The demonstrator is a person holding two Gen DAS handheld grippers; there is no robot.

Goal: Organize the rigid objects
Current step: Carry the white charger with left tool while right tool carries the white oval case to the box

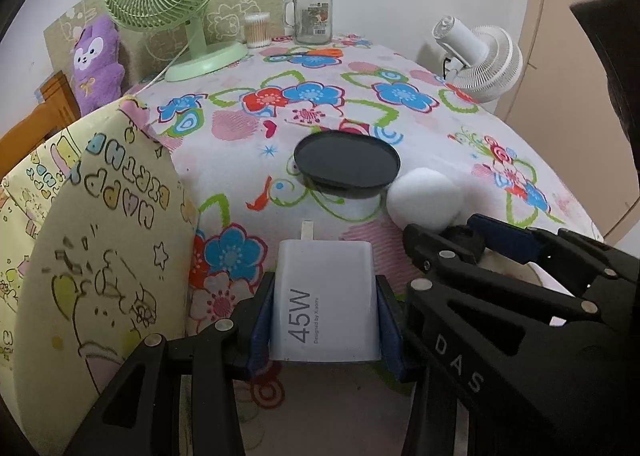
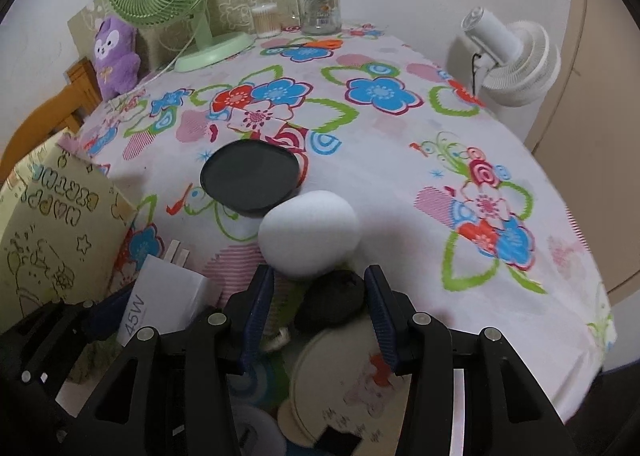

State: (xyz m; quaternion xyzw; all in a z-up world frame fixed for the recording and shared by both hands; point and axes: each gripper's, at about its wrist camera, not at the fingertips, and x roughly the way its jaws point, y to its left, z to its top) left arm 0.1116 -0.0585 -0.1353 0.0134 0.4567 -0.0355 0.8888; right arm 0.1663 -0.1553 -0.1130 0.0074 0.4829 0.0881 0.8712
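Left gripper [image 1: 324, 320] pinches the white 45W charger [image 1: 326, 296] between its blue pads, one pad flat on each narrow side, prongs pointing away over the floral tablecloth [image 1: 400, 127]. Charger sits centred between the fingers, seemingly just above the cloth; the yellow gift box [image 1: 100, 256] stands immediately to its left. Likely step: carrying the charger to the box. To do it well, keep the squeeze even, lift clear of the box wall before swinging left, keep the prongs off the cardboard. Right gripper [image 2: 318, 308] is spread, holding nothing; a dark lumpy object [image 2: 332, 302] lies between its fingers, contact not discernible. The white foam egg [image 2: 310, 234] rests just beyond the fingertips, touching the black round lid [image 2: 250, 179]. The right one should hold back while the left passes close beside it.
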